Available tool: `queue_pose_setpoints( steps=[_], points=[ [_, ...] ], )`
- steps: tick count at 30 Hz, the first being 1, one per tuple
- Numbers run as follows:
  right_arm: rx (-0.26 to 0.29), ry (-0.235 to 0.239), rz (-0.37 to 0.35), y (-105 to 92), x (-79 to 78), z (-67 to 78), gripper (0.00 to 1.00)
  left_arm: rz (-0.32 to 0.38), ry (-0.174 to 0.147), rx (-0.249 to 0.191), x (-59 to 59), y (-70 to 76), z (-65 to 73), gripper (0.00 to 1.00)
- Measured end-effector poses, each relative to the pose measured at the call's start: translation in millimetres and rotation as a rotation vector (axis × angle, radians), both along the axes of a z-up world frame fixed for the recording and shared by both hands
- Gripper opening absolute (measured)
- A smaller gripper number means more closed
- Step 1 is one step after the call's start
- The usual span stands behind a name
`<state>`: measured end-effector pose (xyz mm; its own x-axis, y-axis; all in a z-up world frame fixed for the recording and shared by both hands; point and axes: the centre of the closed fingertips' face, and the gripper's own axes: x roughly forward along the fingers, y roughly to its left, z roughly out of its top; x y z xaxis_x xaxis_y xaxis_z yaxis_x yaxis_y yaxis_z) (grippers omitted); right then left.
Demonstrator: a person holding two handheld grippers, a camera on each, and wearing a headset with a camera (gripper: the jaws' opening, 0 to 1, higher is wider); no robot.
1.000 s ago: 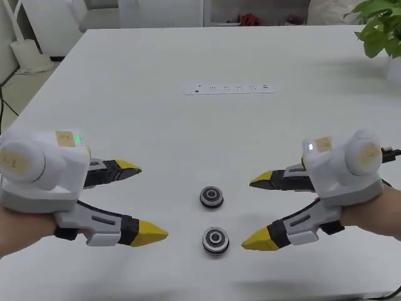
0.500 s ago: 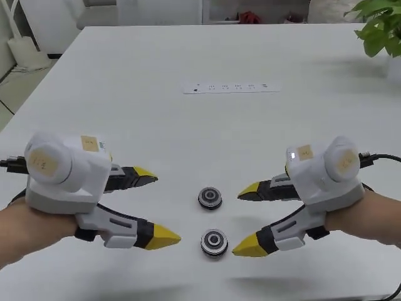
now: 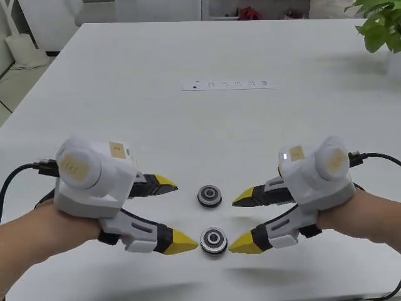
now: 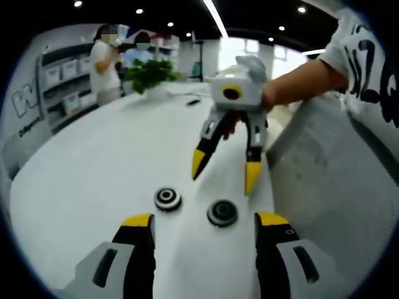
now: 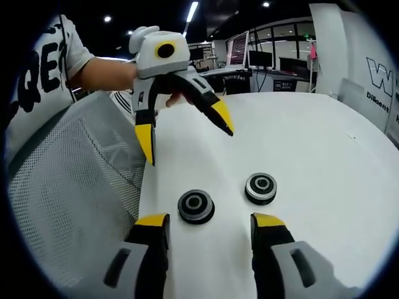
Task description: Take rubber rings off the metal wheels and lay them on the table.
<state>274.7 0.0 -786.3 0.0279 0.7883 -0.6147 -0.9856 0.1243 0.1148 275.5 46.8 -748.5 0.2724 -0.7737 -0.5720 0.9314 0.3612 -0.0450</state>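
Two small metal wheels with black rubber rings lie flat on the white table: a near wheel [image 3: 213, 241] [image 4: 222, 213] [image 5: 196, 206] and a far wheel [image 3: 209, 196] [image 4: 168, 199] [image 5: 260, 187]. My left gripper [image 3: 171, 214] [image 5: 184, 140] is open on the left, its yellow tips pointing at the wheels. My right gripper [image 3: 242, 221] [image 4: 224, 169] is open on the right and faces the left one. The near wheel lies between the two lower tips, close to each, touched by neither. Nothing is held.
A white power strip [image 3: 228, 84] lies farther back at the table's middle. A potted plant [image 3: 377, 28] [image 4: 148, 76] stands at the far right corner. The table's near edge runs just below the grippers. Two people stand in the background of the left gripper view.
Both grippers have moved inward toward the wheels, so their tips now flank the near wheel closely. The wheels have not moved. Both stay open.
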Motion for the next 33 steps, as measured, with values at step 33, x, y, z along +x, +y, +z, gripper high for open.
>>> queue_pose_setpoints(
  steps=[33],
  points=[
    [0.007, 0.021, 0.036, 10.3, -12.4, -10.0, 0.4, -0.085, 0.064, -0.003, -17.5, -32.8, -26.7, 0.39]
  ],
)
